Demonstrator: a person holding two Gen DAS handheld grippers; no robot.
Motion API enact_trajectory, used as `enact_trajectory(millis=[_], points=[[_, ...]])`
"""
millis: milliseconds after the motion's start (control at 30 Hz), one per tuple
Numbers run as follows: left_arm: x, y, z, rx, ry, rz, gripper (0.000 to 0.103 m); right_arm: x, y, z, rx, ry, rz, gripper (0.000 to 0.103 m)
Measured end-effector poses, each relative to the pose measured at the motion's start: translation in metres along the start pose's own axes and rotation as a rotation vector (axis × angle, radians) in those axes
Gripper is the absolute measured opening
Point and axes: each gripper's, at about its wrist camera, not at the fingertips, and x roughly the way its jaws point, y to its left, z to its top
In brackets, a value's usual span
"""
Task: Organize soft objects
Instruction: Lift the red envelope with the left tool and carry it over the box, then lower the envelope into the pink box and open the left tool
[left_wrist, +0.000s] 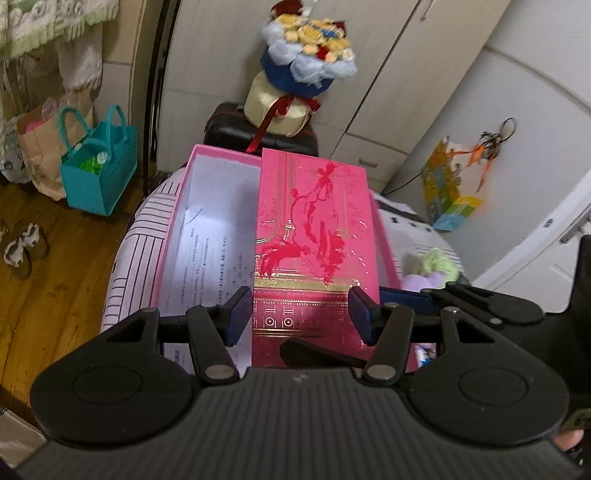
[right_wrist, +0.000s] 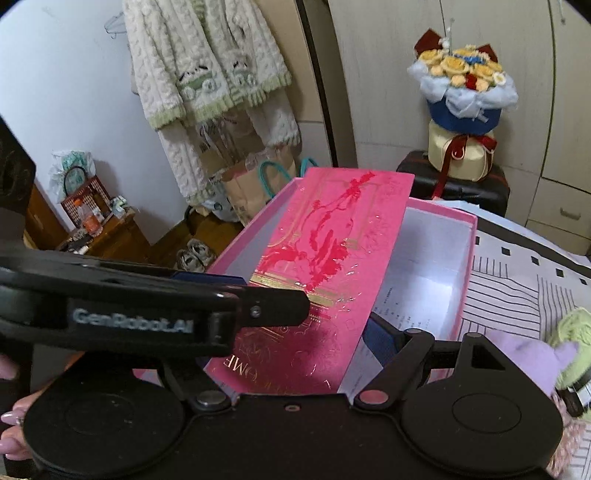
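Our left gripper clamps the near end of the pink lid, while our right gripper stands wide astride the same lid; we cannot tell whether its pads press it. The lid lies askew over the open pink box on the striped bedding. Purple and green soft toys rest just beside the box. Beyond, a bouquet tops a black case.
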Motion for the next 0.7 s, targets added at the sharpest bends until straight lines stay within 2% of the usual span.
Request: enact_trajectory(millis=[167, 367, 533, 633, 700], points=[[0.025, 0.017, 0.007, -0.043, 0.043, 0.013, 0.055, 0.025, -0.007, 0.007, 0.0, 0.045, 0.0, 0.085], [0.03, 0.024, 0.005, -0.035, 0.061, 0.028, 0.055, 0.04, -0.01, 0.007, -0.003, 0.092, 0.012, 0.085], [0.031, 0.025, 0.005, -0.02, 0.033, 0.065, 0.055, 0.053, -0.01, 0.01, -0.016, 0.116, 0.01, 0.085], [0.031, 0.024, 0.005, -0.007, 0.007, 0.1, 0.06, 0.063, -0.01, 0.011, -0.034, 0.138, 0.01, 0.084], [0.028, 0.022, 0.004, 0.008, -0.009, 0.123, 0.064, 0.065, -0.007, 0.01, -0.062, 0.14, -0.027, 0.084]])
